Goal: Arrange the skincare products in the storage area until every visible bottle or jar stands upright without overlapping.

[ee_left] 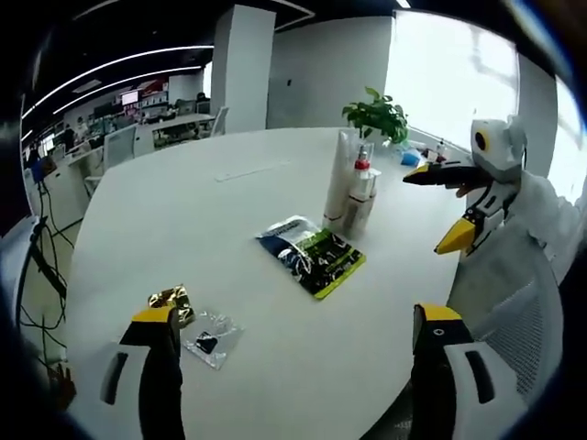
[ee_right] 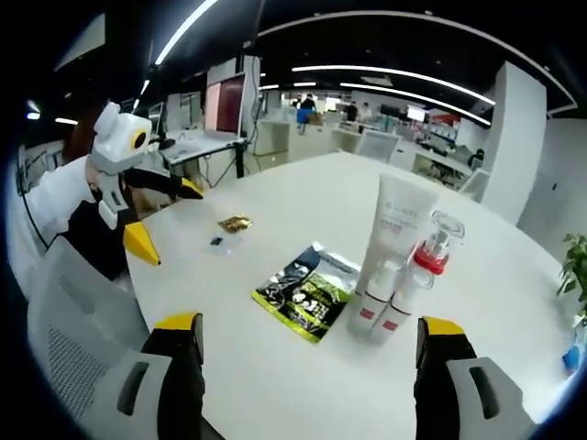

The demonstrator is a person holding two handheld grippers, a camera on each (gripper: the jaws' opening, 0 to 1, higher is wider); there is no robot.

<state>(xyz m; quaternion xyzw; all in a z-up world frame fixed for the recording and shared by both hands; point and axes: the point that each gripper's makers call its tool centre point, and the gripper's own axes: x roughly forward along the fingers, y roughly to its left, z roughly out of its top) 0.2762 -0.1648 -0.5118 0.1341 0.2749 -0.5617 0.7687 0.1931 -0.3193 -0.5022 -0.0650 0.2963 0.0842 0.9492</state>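
Note:
A tall white tube [ee_left: 340, 179] [ee_right: 401, 225] stands upright on the white table [ee_left: 183, 211] [ee_right: 303, 192]. Close against it stand a pump bottle with a red collar and clear cap [ee_left: 363, 183] [ee_right: 433, 252] and two small white bottles [ee_right: 371, 307] with red labels. A green and black pouch [ee_left: 312, 255] [ee_right: 307, 291] lies flat beside them. My left gripper [ee_left: 296, 314] [ee_right: 165, 215] is open over the table's near part, holding nothing. My right gripper [ee_right: 310, 324] [ee_left: 438, 206] is open too, just short of the bottles.
A crumpled gold wrapper [ee_left: 171, 298] [ee_right: 236, 223] and a small clear packet [ee_left: 211, 337] [ee_right: 217, 241] lie by the left gripper. A potted plant [ee_left: 378, 115] stands behind the bottles. A mesh chair back [ee_right: 73, 312] is at the table's edge. Office desks lie beyond.

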